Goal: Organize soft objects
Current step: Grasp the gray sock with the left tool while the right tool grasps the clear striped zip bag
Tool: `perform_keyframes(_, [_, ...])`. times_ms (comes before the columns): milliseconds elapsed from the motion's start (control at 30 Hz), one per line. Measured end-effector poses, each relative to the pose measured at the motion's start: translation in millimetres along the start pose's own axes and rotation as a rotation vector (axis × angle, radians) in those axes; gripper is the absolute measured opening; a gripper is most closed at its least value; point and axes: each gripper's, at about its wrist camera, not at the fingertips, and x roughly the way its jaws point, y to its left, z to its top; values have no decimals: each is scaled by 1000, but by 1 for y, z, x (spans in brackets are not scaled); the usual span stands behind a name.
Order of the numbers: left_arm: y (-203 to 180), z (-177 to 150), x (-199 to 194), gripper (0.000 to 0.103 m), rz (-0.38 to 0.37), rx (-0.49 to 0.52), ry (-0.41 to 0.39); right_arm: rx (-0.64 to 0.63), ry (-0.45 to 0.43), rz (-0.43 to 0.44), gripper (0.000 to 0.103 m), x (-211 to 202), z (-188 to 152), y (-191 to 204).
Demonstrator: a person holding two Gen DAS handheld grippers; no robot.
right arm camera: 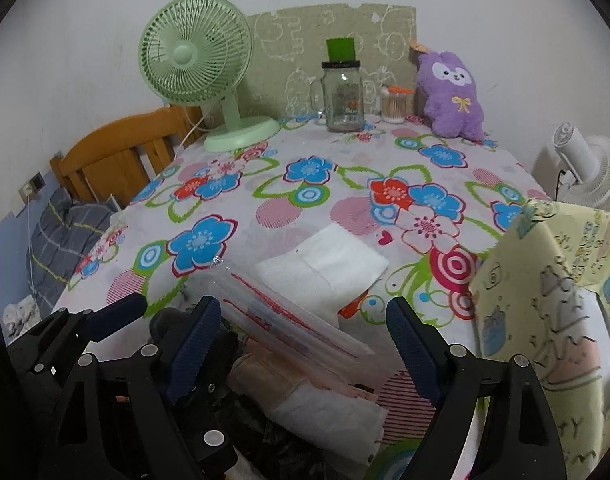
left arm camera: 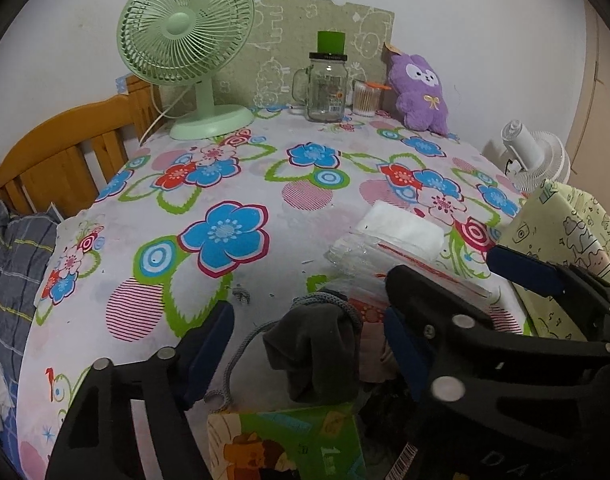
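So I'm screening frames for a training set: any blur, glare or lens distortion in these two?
Left wrist view: strong fisheye bowing of the floral tablecloth, dark corner vignette, green fan sharp, light flat and even. Right wrist view: same bowing; the clear zip bag near the right tool looks smeared; small glint on the glass jar.

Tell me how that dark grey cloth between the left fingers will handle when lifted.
The dark grey cloth looks floppy: it lies crumpled and folded, so it would probably sag. It seems light. Its trailing grey cord may drag or snag.
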Motion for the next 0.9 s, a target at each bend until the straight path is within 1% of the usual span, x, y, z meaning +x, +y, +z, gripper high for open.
perform_keyframes(67, [0,0,4,67,-6,3,11,-7,7,-3,87,4,1,0])
perform_keyframes(100, [-1,0,5,65,-13,3,17,-9,12,-2,87,7,1,0])
perform_keyframes(167, [-1,0,9,56,-22,3,32,-15,28,-1,82,12,1,0])
perform_keyframes(200, [-1,0,11,54,-26,3,36,-17,36,0,78,14,1,0])
perform_keyframes(267, [-1,0,14,48,-47,1,45,-9,52,0,68,18,1,-1])
perform_keyframes(300, [-2,0,14,48,-52,2,46,-5,66,0,62,21,1,-1])
perform_keyframes(367, [-3,0,16,45,-56,5,46,-3,76,7,59,24,1,-2])
perform_keyframes(467, [-4,1,16,42,-59,7,44,-11,79,11,46,25,1,-2])
perform_keyframes(533, [-4,1,15,41,-61,6,41,-15,80,19,33,25,2,-1])
perform_keyframes(600, [-4,1,15,40,-63,8,39,-22,80,27,24,25,2,0])
perform_keyframes(633, [-4,1,14,39,-63,7,37,-24,77,27,22,24,2,1])
perform_keyframes(733, [-4,2,12,38,-62,10,28,-23,68,32,19,20,3,1])
perform_keyframes(900, [-7,5,3,37,-53,15,3,-21,46,39,18,10,5,1])
